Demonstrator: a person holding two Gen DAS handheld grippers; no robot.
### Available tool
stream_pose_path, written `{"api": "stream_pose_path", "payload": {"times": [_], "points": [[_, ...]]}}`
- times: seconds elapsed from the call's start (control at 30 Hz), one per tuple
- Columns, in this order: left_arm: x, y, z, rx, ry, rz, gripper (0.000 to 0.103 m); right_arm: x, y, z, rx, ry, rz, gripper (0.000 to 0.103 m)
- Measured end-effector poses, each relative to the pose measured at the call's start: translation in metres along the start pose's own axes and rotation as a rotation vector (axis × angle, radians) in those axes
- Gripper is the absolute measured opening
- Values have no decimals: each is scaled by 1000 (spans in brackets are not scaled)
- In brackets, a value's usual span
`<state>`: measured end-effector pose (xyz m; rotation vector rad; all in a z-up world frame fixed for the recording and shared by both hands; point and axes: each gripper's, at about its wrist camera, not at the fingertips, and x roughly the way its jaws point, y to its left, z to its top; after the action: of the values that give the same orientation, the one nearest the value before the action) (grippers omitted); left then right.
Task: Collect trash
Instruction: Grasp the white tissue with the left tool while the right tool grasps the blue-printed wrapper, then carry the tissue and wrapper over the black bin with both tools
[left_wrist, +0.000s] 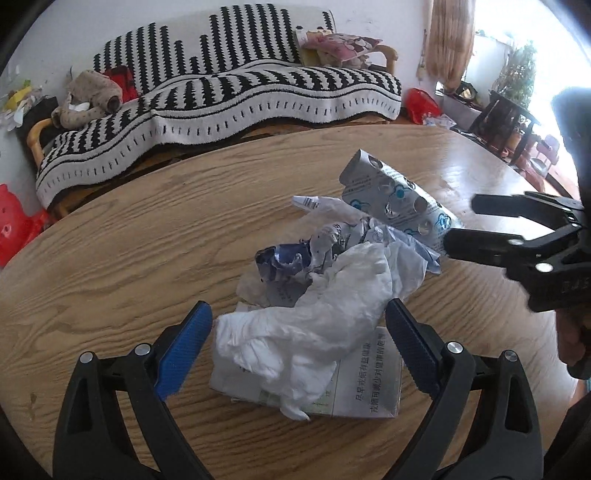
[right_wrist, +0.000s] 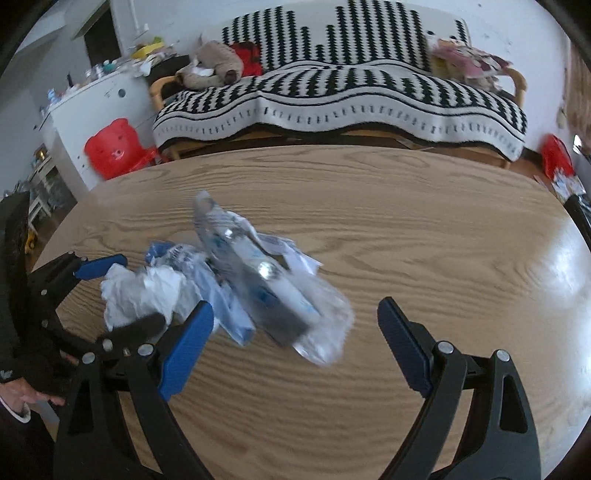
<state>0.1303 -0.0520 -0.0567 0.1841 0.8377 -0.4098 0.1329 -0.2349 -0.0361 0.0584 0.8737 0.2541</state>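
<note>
Two claws close in on one heap of trash lying near the middle of the oval, light wood-grain worktop (left_wrist: 110, 229). Largest in the heap is the crumpled white tissue wad (left_wrist: 314, 314), draped over a flat grey printed carton (left_wrist: 365, 387) at the heap's 6 o'clock edge. At 1 o'clock a silver foil blister sheet with blue markings (left_wrist: 391, 199) rides tilted on top, and a small crushed blue-and-silver wrapper (left_wrist: 284, 258) sits at about 10 o'clock.

The left claw (left_wrist: 299, 347) is spread wide with nothing gripped; its blue pads straddle the tissue and the carton's upper edge. The right claw (right_wrist: 295, 347) is likewise spread wide and empty; in the right wrist view the foil sheet's near end lies between its fingers, though blur hides whether anything touches.

To do this well, I judge the left claw should sink until its pads bracket the tissue low down, then squeeze so the soft wad compresses rather than slips. The right claw should come in from 3 o'clock and pinch the foil sheet across its narrow width. Foil probably skids, so a slow, square closure looks safest.
</note>
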Motion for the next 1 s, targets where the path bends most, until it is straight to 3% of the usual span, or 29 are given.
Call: {"api": "stream_pose_path", "payload": {"times": [0.1, 0.17, 0.2, 0.27, 0.33, 0.53, 0.8, 1.0], "points": [[1, -3, -2, 4, 4, -9, 89, 13, 7, 6, 3, 4, 16, 86], [1, -4, -2, 3, 9, -18, 75, 18, 9, 7, 10, 13, 38, 78], [1, -5, -2, 2, 10, -13, 71, 21, 10, 7, 10, 22, 47, 68], [0, -4, -1, -6, 15, -11, 45, 22, 14, 7, -1, 33, 58, 55], [-1, 1, 0, -40, 36, -28, 31, 22, 18, 6, -22, 44, 63, 32], [-19, 3, 2, -71, 8, -40, 17, 6, 15, 3, -3, 23, 88, 30], [-53, 0, 9, -87, -46, -80, 13, -31, -3, 4, 86, -45, 135, 30], [-70, -6, 10, -90, -77, -76, 13, -58, -15, -1, 105, -74, 101, 30]]}}
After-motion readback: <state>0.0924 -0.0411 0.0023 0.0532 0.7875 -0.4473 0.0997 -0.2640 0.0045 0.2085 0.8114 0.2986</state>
